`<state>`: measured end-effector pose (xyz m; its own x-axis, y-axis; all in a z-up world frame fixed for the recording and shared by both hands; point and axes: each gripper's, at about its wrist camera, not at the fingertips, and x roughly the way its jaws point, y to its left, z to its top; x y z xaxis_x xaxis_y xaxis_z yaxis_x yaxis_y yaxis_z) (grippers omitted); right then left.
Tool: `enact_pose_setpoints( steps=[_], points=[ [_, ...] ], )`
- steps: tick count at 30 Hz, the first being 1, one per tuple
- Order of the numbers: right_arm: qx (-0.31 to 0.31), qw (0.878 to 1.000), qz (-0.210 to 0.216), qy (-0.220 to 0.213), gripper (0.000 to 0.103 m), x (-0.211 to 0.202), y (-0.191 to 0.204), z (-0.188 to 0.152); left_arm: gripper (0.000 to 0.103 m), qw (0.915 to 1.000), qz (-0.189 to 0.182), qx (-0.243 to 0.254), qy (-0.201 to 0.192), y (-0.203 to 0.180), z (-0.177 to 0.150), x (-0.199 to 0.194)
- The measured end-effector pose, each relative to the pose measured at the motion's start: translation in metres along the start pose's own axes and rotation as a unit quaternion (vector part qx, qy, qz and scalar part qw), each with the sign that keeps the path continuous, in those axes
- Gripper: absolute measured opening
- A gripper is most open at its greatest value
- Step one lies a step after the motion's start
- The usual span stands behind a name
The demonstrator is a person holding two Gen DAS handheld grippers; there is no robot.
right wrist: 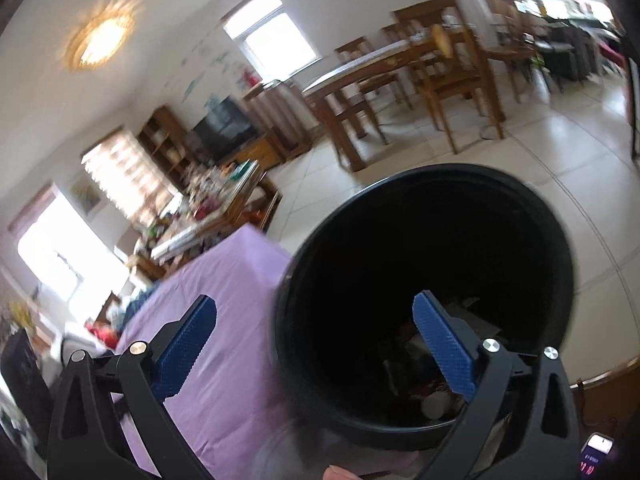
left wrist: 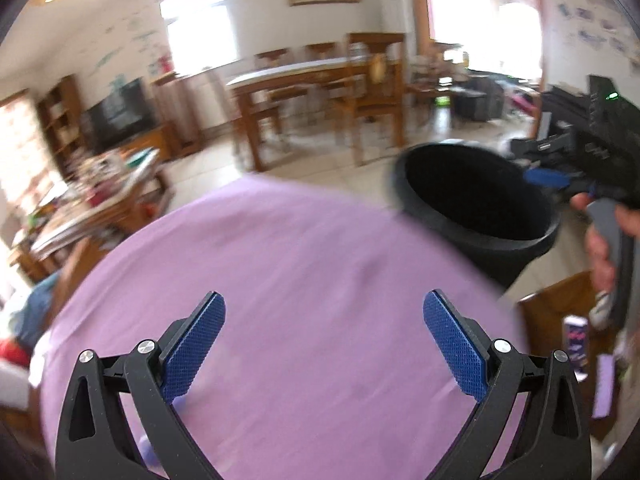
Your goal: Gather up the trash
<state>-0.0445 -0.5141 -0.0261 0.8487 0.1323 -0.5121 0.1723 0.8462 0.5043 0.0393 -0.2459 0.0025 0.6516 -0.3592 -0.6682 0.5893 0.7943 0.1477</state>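
Note:
A black round bin (right wrist: 424, 280) stands beside a table covered with a purple cloth (right wrist: 208, 304). Pale scraps of trash (right wrist: 436, 404) lie at its bottom. My right gripper (right wrist: 316, 312) hangs open above the bin's near rim, nothing between its blue pads (right wrist: 444, 344). In the left wrist view my left gripper (left wrist: 324, 308) is open over the purple cloth (left wrist: 288, 280), which is bare, with nothing in its jaws. The bin (left wrist: 476, 200) sits off the table's far right, and the right gripper (left wrist: 548, 178), held by a hand (left wrist: 600, 248), reaches over it.
A wooden dining table with chairs (left wrist: 316, 92) stands across the tiled floor. A cluttered low table (left wrist: 96, 188) and a TV (left wrist: 120, 114) are at the left. A wooden piece (left wrist: 560, 312) with small boxes lies at the right of the purple table.

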Motion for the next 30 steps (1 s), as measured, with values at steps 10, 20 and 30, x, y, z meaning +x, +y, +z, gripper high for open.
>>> enact_pose_setpoints(
  steps=[10,20,30],
  points=[
    [-0.138,0.984,0.069,0.093,0.098,0.046,0.136,-0.058,0.092,0.9931,0.062,-0.033,0.094,0.126,-0.077,-0.009],
    [-0.207,0.963,0.086,0.15,0.094,0.082,0.22,-0.092,0.019,0.9924,-0.016,-0.05,0.111,0.142,-0.093,0.01],
    [-0.209,0.952,0.083,0.207,0.084,0.129,0.273,-0.125,0.013,0.9876,-0.008,-0.154,0.029,0.201,-0.115,-0.044]
  ],
)
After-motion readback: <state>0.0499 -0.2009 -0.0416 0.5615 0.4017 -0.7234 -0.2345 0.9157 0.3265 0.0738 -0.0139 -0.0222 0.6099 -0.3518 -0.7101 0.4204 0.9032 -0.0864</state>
